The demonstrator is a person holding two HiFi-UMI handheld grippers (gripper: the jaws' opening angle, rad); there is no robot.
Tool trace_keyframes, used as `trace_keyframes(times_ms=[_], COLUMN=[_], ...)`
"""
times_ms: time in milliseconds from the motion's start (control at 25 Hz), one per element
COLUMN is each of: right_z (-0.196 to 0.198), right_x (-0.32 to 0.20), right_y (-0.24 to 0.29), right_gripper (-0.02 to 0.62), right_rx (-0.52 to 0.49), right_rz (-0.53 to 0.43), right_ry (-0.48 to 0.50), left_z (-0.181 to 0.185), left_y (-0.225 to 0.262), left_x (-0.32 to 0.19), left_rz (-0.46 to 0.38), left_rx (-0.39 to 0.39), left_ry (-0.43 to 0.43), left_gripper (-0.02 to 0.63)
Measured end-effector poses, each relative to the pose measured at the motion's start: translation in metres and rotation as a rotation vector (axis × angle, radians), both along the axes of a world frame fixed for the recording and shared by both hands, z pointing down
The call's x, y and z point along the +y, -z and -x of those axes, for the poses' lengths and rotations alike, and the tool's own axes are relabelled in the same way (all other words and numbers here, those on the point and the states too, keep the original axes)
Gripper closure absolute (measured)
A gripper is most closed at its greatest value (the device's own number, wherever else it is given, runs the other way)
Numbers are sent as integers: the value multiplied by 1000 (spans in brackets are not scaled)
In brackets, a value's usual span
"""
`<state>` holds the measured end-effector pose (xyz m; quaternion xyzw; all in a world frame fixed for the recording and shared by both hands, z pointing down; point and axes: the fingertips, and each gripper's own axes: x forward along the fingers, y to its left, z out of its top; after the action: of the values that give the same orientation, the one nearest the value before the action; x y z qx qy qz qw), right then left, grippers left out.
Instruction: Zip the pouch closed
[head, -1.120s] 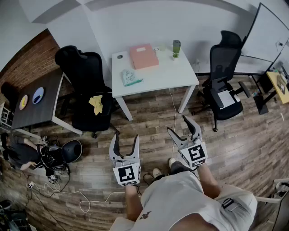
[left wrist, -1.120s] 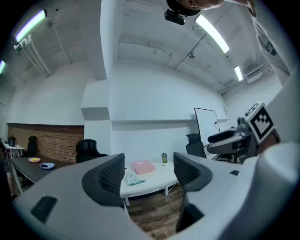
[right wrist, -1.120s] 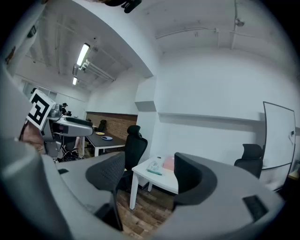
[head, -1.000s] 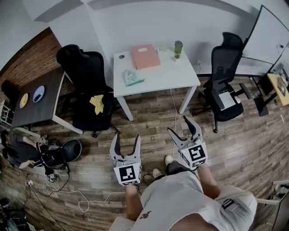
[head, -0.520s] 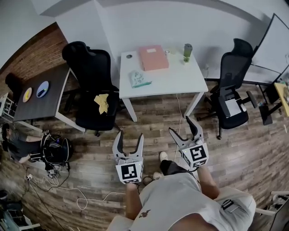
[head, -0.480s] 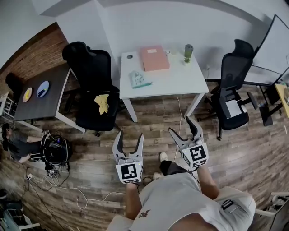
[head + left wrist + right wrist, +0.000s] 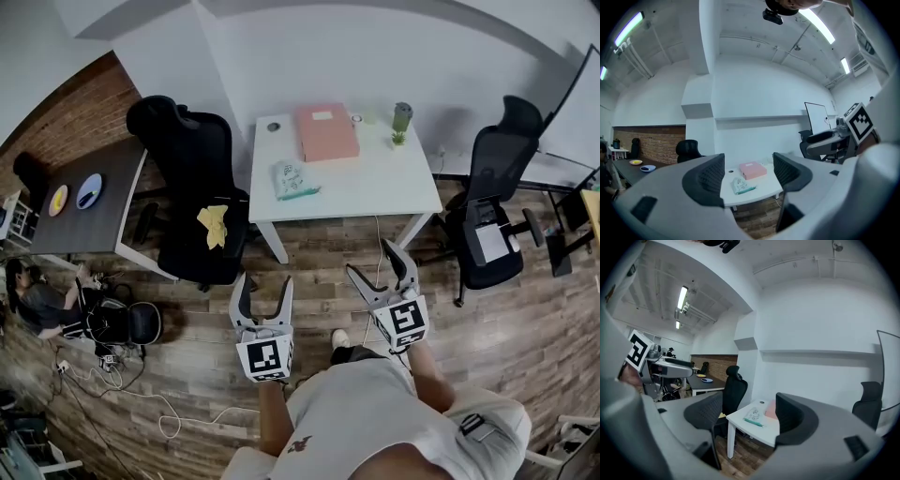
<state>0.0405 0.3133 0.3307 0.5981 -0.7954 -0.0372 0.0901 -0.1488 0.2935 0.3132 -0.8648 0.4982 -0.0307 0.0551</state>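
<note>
A pale green-and-white pouch (image 7: 295, 178) lies on the white table (image 7: 375, 178), near its left front part; it also shows as the pouch (image 7: 740, 185) and the pouch (image 7: 753, 416) in the two gripper views. Both grippers are held level over the wooden floor, well short of the table. My left gripper (image 7: 263, 286) is open and empty. My right gripper (image 7: 372, 262) is open too, nothing between its jaws. Seen along the jaws, the left gripper (image 7: 747, 176) and the right gripper (image 7: 747, 420) frame the distant table.
A pink box (image 7: 328, 131), a green bottle (image 7: 401, 120) and a small round item (image 7: 273, 126) share the table. Black office chairs (image 7: 187, 178) (image 7: 497, 187) flank it; one carries a yellow cloth (image 7: 214, 225). A dark table (image 7: 80, 202) and a seated person (image 7: 37, 305) are left.
The person has stepped forward, so the table and pouch sit nearer and more central. Both grippers came along, still open and empty.
</note>
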Motion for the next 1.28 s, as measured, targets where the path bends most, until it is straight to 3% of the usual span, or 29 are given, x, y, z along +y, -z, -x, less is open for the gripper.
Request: trace_keyframes(times_ms=[720, 1280], right_z=[-57, -54], right_x=[-85, -158], right_y=[6, -6], right_gripper=[229, 230], right_rx=[-33, -27], right_rz=[-25, -3], right_ry=[71, 63], left_z=[-60, -65], left_y=[12, 1], left_x=[-75, -152], left_rz=[-15, -8], left_rx=[-30, -32], left_ry=[64, 42], left_gripper=[276, 276])
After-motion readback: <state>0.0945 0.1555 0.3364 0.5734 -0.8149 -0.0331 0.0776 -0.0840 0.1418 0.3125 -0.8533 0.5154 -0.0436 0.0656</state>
